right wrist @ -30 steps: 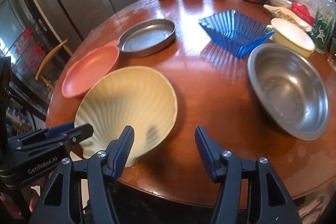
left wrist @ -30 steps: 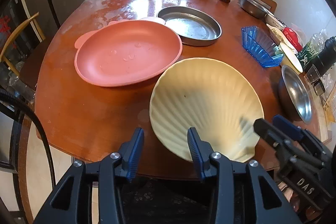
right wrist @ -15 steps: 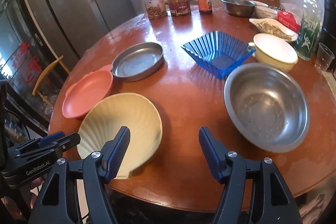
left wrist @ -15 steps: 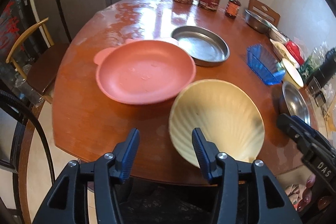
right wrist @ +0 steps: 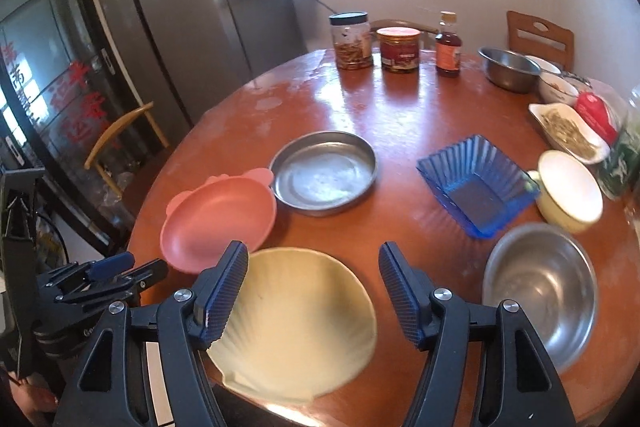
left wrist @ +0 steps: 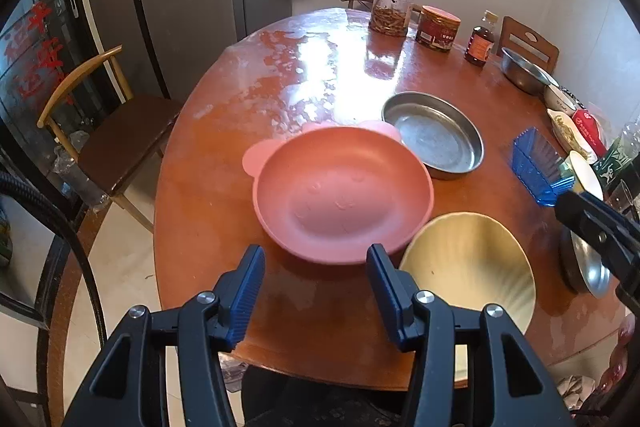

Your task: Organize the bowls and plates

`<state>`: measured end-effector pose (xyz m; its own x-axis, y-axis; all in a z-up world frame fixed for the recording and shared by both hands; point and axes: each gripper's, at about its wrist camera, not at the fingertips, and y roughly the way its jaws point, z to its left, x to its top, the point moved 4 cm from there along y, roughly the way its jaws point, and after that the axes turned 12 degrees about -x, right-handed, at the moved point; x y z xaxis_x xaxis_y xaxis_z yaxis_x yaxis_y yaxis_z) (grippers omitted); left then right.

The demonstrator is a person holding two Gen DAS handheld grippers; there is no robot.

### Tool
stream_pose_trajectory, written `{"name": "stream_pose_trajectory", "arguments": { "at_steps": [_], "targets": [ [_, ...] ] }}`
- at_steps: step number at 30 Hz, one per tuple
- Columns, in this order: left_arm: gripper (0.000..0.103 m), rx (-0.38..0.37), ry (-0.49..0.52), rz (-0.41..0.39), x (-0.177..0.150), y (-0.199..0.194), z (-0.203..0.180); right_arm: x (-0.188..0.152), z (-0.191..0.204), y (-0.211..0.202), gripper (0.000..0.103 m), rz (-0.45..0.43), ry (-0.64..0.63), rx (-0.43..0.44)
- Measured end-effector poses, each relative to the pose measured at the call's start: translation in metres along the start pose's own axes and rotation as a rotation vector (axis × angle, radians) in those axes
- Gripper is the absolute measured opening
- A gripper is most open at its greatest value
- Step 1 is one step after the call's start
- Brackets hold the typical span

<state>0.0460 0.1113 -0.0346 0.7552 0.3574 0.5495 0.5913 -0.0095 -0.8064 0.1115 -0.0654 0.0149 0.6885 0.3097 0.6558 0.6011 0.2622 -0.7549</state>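
Both your left gripper [left wrist: 316, 281] and right gripper [right wrist: 313, 287] hover with jaws released and empty above the cream shell-shaped plate [right wrist: 298, 323] at the round table's [right wrist: 400, 115] near edge, just beside the pink bear-eared plate [left wrist: 342, 193], so nothing looks stacked yet and gripping a rim comes next.

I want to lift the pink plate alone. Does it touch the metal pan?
Cannot tell. In both views the pink plate ear meets the metal pan rim with no visible gap, but overlap could hide one.

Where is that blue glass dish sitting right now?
The blue dish sits on the right half of the round table in the right wrist view, between the flat metal pan and the cream bowl, just beyond the big steel bowl.
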Motion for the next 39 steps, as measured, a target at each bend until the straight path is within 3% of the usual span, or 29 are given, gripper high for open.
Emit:
{"name": "stream_pose_trajectory", "arguments": {
  "at_steps": [10, 19, 25, 39],
  "targets": [
    [0.053, 0.011, -0.023, -0.005, 0.02, 0.012, 0.026, 0.021, 0.032, 0.04, 0.07, 0.059, -0.04, 0.017],
    [0.053, 0.028, -0.074, 0.017, 0.029, 0.033, 0.056, 0.017, 0.049, 0.08, 0.07, 0.157, -0.055, 0.044],
    [0.053, 0.011, -0.108, 0.027, 0.029, 0.043, 0.068, 0.016, 0.058, 0.096, 0.069, 0.171, -0.071, 0.044],
    [0.053, -0.007, -0.154, 0.057, 0.028, 0.063, 0.08, 0.005, 0.066, 0.134, 0.031, 0.233, -0.083, 0.069]
  ]
}}
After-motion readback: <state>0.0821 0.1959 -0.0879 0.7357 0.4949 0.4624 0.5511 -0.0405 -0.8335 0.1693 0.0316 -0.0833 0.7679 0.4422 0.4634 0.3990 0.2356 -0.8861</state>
